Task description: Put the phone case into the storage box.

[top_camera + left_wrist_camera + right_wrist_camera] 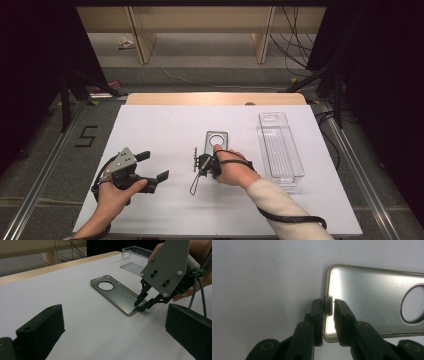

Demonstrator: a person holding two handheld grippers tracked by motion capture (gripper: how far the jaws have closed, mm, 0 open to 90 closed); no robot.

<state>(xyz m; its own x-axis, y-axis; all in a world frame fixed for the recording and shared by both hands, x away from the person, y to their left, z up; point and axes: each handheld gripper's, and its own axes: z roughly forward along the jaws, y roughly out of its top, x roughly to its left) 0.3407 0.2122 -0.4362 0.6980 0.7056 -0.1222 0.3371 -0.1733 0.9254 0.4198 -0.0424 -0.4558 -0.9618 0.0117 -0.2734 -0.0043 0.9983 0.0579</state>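
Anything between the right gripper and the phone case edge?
Nothing visible. The right gripper already straddles the short end wall of the phone case, one jaw outside, one inside; bare table around it.

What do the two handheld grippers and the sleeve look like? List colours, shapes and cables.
Left gripper: black body, broad blocky black jaws, grey three-cornered plate with dark screws on top. Right gripper: slim black linkage jaws with brass-coloured pivots, the same grey plate, a grey knotted cable. A black cable loops over the cream sleeve.
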